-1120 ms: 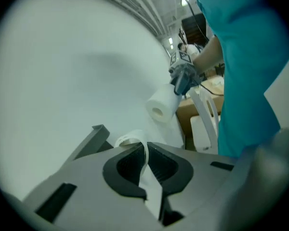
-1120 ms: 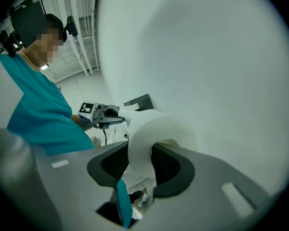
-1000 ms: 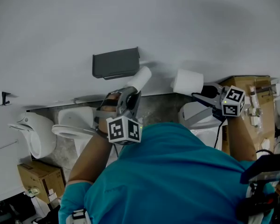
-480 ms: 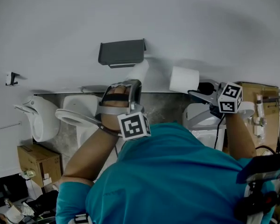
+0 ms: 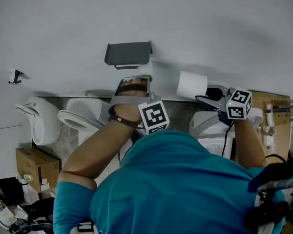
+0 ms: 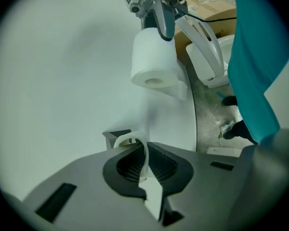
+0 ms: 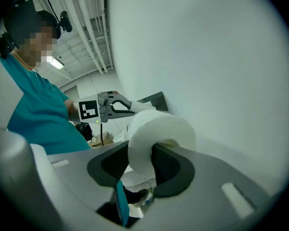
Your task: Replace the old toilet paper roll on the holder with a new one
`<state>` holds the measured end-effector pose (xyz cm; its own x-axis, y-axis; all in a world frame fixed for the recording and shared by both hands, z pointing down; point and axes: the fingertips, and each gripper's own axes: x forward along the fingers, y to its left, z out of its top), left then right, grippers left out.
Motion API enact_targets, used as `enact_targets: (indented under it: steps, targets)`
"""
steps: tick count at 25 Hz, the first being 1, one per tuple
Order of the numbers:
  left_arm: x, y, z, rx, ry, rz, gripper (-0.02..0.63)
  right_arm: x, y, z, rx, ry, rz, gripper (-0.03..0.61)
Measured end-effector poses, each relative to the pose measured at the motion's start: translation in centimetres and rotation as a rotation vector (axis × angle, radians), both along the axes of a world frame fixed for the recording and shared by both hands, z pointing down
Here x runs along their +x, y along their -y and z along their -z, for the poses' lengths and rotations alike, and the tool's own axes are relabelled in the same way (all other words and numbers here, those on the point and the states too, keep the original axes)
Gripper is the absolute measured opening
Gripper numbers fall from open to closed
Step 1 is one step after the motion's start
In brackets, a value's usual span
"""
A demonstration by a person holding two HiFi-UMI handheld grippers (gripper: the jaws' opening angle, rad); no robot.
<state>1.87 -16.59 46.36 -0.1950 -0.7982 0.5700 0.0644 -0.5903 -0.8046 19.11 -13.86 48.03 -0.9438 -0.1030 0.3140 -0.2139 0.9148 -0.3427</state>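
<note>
A dark grey holder [image 5: 128,55] is fixed to the white wall. Just below its right end, my left gripper [image 5: 140,78] is shut on the old roll [image 5: 145,70], a thin, nearly bare white tube. In the left gripper view the jaws pinch the tube's wall [image 6: 131,141], with the holder [image 6: 116,134] right behind it. To the right, my right gripper [image 5: 210,97] is shut on the wall of the full new roll [image 5: 192,85], held up near the wall. One right jaw sits inside the new roll's [image 7: 159,131] core.
White toilets [image 5: 41,126] [image 5: 80,118] stand below the holder on the left, and another white toilet [image 5: 210,123] stands under the right gripper. Cardboard boxes sit at the right [image 5: 263,126] and lower left [image 5: 36,167]. The person's teal shirt fills the lower view.
My left gripper has rolled at the wrist, its marker cube swinging right, and the old roll has moved up close under the holder's right end. The right gripper with the new roll has stayed put.
</note>
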Motion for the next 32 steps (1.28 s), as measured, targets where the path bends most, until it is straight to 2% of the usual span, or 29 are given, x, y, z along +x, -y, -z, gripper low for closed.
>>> enact_targets:
  steps: [5,10,12,16,21,26,32]
  targets:
    - [1.0,1.0,-1.1,-0.064,0.141,0.041,0.021,0.6,-0.5,-0.3,-0.006,0.001,-0.014,0.137]
    - [2.8,2.3,-2.6,-0.091,0.279,0.032,0.023,1.1,-1.0,-0.3,-0.010,-0.004,-0.033,0.137]
    - [3.5,3.1,-3.1,-0.094,0.305,0.030,0.023,1.2,-1.0,-0.2,-0.013,-0.005,-0.038,0.137]
    - [4.4,3.4,-2.6,-0.143,0.310,0.045,0.035,1.3,-1.2,-0.2,-0.022,-0.005,-0.048,0.137]
    - [5.3,5.6,-4.5,-0.130,0.433,0.031,0.049,1.8,-1.3,-0.4,-0.026,-0.020,-0.073,0.137]
    - [3.6,7.5,-6.3,-0.147,0.528,0.057,0.057,2.7,-0.9,-0.7,-0.039,-0.030,-0.112,0.137]
    - [0.5,8.0,-7.4,-0.131,0.554,0.065,0.061,3.4,0.1,-0.7,-0.040,-0.022,-0.149,0.137]
